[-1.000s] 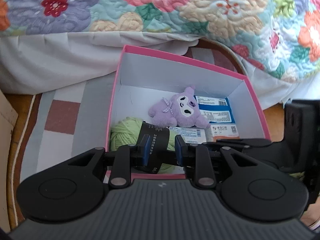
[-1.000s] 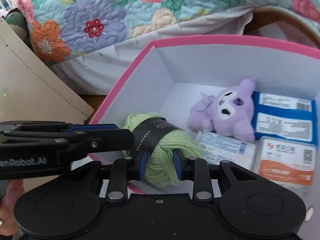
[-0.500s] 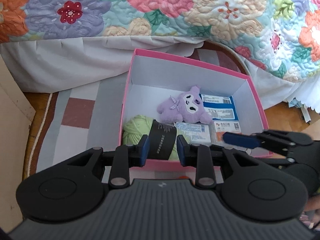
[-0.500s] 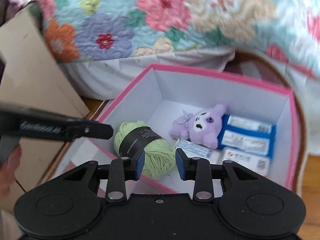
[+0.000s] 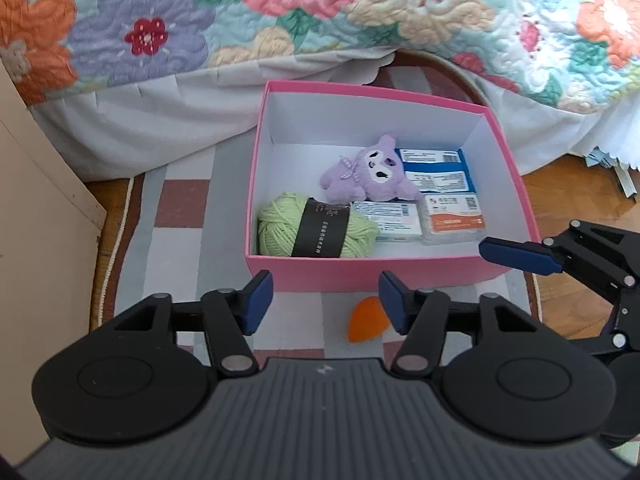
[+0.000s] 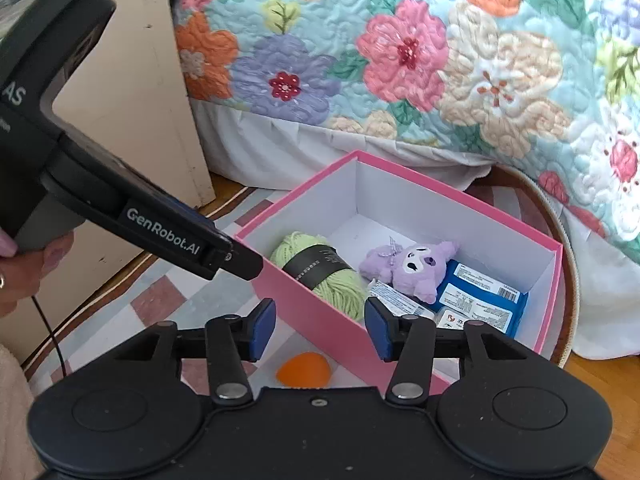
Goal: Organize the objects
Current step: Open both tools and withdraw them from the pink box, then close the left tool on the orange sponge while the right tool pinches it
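A pink box [image 5: 508, 160] [image 6: 304, 300] stands on a checked mat. Inside lie a green yarn ball [image 5: 280, 232] [image 6: 340, 284] with a black band, a purple plush toy [image 5: 372, 172] [image 6: 412, 268] and several flat packets [image 5: 436, 176] [image 6: 476, 300]. An orange egg-shaped sponge [image 5: 366, 320] [image 6: 304, 368] lies on the mat just in front of the box. My left gripper [image 5: 326, 300] hovers above the sponge and the box's near wall, its jaws opening and empty. My right gripper [image 6: 320, 322] hangs over the box's near corner, jaws opening too, nothing between them.
A flowered quilt [image 5: 320, 12] and white bed skirt [image 5: 160, 128] hang behind the box. A beige board [image 5: 36, 208] stands at the left. Wooden floor [image 5: 576, 184] shows to the right of the mat [image 5: 180, 216]. A hand [image 6: 24, 264] holds the left gripper's handle.
Both grippers have let go of the yarn ball, which now lies in the box. Both have drawn back and up and their jaws have spread. The orange sponge has come into view.
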`<state>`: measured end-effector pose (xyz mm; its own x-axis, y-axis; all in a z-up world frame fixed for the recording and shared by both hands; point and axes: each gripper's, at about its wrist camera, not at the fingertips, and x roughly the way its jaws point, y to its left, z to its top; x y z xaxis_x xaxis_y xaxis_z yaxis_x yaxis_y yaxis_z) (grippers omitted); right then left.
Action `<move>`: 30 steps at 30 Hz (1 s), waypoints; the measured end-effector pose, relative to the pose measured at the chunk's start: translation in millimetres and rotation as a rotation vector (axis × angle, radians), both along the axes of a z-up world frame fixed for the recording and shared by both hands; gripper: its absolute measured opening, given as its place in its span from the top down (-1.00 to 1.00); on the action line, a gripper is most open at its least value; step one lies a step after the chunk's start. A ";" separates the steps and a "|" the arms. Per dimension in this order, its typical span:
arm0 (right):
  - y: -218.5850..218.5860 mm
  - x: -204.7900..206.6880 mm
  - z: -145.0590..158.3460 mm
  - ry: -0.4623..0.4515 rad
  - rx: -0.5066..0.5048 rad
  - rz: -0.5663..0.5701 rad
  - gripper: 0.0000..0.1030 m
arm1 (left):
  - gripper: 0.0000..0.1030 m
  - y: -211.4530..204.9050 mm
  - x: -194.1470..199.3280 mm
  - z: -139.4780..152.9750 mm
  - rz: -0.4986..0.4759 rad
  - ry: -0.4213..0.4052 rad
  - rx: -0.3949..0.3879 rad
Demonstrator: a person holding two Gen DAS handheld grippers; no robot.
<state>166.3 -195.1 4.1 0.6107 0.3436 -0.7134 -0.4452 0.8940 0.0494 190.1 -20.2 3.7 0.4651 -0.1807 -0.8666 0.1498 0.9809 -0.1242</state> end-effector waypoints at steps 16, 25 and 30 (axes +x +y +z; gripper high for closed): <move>-14.3 -49.4 17.0 0.033 -0.045 -0.033 -0.50 | -0.27 -3.9 -43.5 20.2 -0.069 0.022 0.030; 7.0 -68.0 6.1 -0.033 -0.172 0.045 -0.61 | -0.37 4.5 -47.2 -3.0 -0.047 0.077 -0.006; 12.1 -69.4 4.4 -0.036 -0.235 0.101 -0.61 | -0.52 5.6 -45.4 -16.3 -0.036 0.071 -0.026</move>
<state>96.8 -183.0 8.5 0.6082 0.2315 -0.7593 -0.5302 0.8303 -0.1715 144.7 -14.6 -12.6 0.3955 -0.2187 -0.8921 0.1743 0.9714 -0.1609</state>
